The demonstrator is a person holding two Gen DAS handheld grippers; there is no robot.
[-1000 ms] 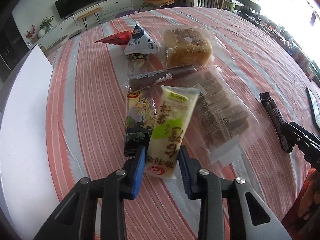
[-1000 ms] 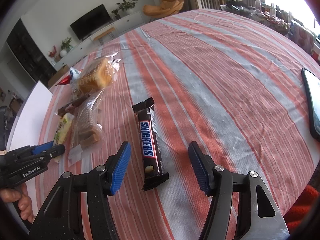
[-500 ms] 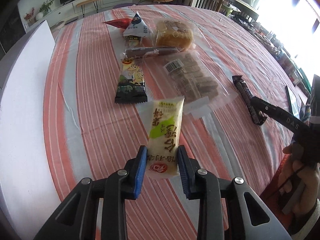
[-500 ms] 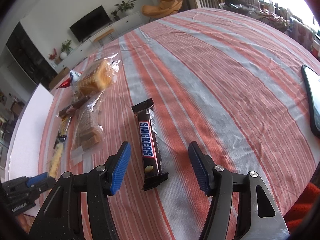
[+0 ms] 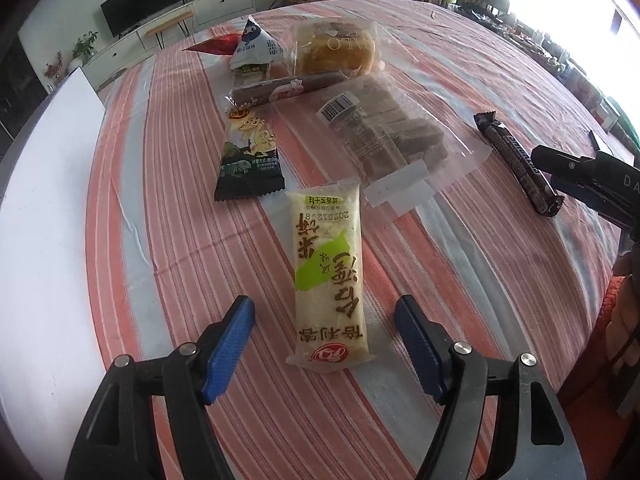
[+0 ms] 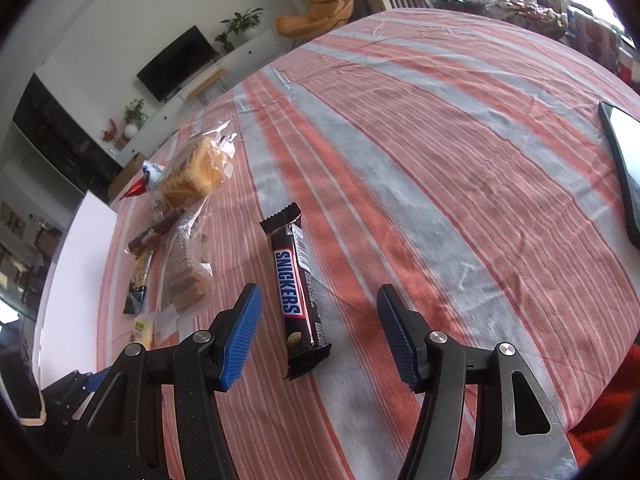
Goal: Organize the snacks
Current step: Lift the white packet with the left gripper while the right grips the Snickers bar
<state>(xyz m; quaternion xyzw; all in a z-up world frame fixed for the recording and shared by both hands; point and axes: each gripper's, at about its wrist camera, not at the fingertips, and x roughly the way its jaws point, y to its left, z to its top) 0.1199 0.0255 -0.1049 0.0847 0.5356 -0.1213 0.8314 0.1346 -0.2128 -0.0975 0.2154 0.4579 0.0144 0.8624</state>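
Note:
A cream rice-cracker packet with a green patch (image 5: 330,276) lies flat on the striped tablecloth, its near end between the fingers of my open left gripper (image 5: 326,334). A Snickers bar (image 6: 296,292) lies on the cloth between the open jaws of my right gripper (image 6: 318,332); it also shows in the left wrist view (image 5: 516,160). Beyond lie a dark dinosaur snack bag (image 5: 250,160), a clear bag of brown wafers (image 5: 384,136), a sausage stick (image 5: 286,88), a bagged bread loaf (image 5: 334,50) and a triangular blueberry packet (image 5: 254,46).
A white board (image 5: 44,200) lies along the table's left side. A dark phone (image 6: 624,168) lies at the right edge. The right gripper's black body (image 5: 588,176) reaches in from the right in the left wrist view. Chairs and a TV cabinet stand beyond the table.
My left gripper carried the rice-cracker packet toward the near edge, set it down flat and opened. My right gripper has stayed open around the Snickers bar.

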